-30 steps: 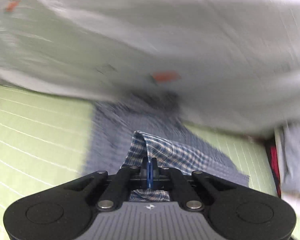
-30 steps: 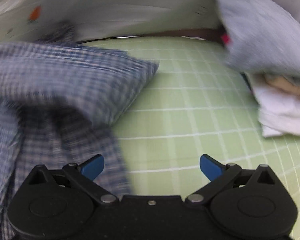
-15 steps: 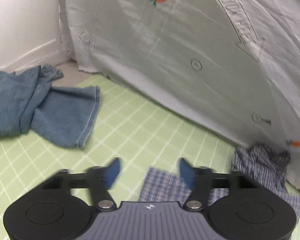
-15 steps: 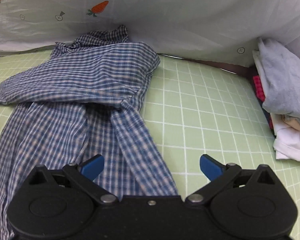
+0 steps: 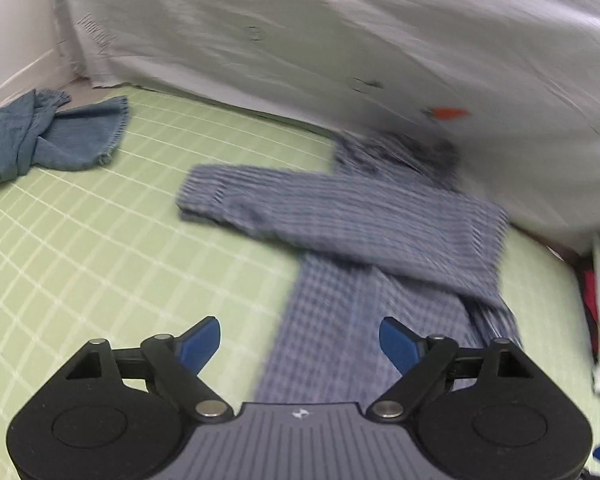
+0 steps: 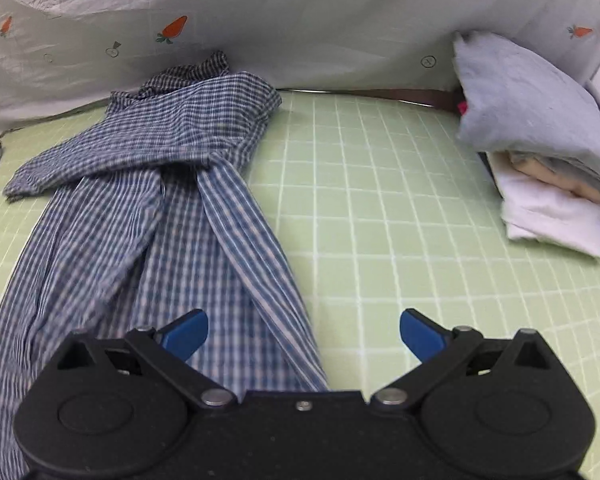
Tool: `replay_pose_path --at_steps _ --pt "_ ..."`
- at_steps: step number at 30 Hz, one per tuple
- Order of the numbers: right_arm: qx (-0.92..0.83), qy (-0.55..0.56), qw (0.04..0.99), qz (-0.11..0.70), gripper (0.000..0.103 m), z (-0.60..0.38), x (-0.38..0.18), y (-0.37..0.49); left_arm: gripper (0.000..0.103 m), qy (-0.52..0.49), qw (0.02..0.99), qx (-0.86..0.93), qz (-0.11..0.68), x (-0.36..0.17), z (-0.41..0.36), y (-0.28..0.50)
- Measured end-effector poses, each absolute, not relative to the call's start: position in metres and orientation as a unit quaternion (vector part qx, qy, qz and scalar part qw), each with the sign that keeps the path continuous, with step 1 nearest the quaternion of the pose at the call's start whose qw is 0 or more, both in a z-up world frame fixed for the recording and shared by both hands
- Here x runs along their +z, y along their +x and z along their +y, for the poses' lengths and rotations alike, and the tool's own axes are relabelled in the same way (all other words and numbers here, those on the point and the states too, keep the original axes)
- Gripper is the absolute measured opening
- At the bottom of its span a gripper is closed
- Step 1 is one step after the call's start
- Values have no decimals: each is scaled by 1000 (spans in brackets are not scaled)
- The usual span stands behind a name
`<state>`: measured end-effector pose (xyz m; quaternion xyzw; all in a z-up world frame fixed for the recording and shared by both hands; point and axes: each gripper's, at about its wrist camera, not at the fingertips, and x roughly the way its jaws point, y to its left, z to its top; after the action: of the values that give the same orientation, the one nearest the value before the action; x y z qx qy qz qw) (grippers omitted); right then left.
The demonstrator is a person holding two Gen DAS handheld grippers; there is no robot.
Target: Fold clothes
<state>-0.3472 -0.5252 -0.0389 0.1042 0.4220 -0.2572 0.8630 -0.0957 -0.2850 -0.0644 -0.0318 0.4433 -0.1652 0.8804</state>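
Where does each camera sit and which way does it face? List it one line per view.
Left wrist: on the left gripper, angled down at the checked shirt on the green mat, denim garment far left; own open blue fingers show.
Right wrist: on the right gripper, angled down at the same shirt, folded stack right; open fingers show.
Shared: shirt, mat, carrot-print sheet.

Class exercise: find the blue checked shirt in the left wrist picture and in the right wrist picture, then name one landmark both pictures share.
Left wrist: the blue checked shirt lies centre to right, sleeve folded across towards the left.
Right wrist: the shirt fills the left half, running down behind the gripper.
Shared landmark: the white carrot-print sheet along the back.
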Motion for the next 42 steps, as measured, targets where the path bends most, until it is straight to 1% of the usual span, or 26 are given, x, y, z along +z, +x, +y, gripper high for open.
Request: replay_pose_path --at_steps 4,6,8,10,12,14,18,19,20,21,22,23,24,25,28,34,39,42 --pt "-231 116 868 424 103 -531 -51 -373 87 -14 883 -152 443 -56 -304 -154" --pt "-221 146 866 423 100 -535 -58 -386 87 -11 884 -144 445 -52 -313 -183" --pt "-215 169 862 426 93 -538 -66 -398 87 -10 882 -133 452 -49 -320 -206" --pt "-210 180 857 435 87 -541 -73 -405 87 -9 877 -127 463 -51 -321 -221" --pt "-208 188 852 442 84 -543 -78 -411 87 -6 874 -121 470 -53 -319 -233" --pt "-207 196 849 446 78 -543 -83 -417 88 -5 872 -116 475 -54 -316 -239" --pt "-216 211 838 454 70 -537 -89 -427 88 -8 869 -115 482 -53 -306 -240" --pt "-219 213 836 456 65 -535 -91 -428 88 -7 868 -116 482 -52 -303 -237" --pt "-221 216 834 457 56 -532 -92 -430 88 -6 868 -120 482 -52 -300 -234" --pt "-225 218 833 456 51 -529 -93 -431 88 -5 867 -126 482 -53 -296 -231" --pt "-228 219 833 455 39 -525 -93 -433 88 -4 866 -132 482 -54 -292 -228" --pt "-233 221 834 449 23 -520 -92 -434 88 -2 865 -140 482 -55 -288 -224" --pt "-239 223 835 443 14 -514 -90 -436 88 2 863 -149 483 -55 -284 -220" --pt "-244 225 835 438 1 -509 -89 -438 87 7 861 -157 483 -55 -279 -216" --pt "-262 211 849 408 1 -480 -73 -440 88 12 863 -185 469 -49 -262 -205" --pt "-248 140 879 383 1 -400 -47 -416 88 22 858 -231 458 -47 -228 -178" --pt "-215 118 886 393 1 -338 -59 -378 88 50 857 -251 447 -46 -193 -164" --pt "-210 141 875 413 1 -319 -78 -362 87 60 857 -245 450 -51 -170 -158"
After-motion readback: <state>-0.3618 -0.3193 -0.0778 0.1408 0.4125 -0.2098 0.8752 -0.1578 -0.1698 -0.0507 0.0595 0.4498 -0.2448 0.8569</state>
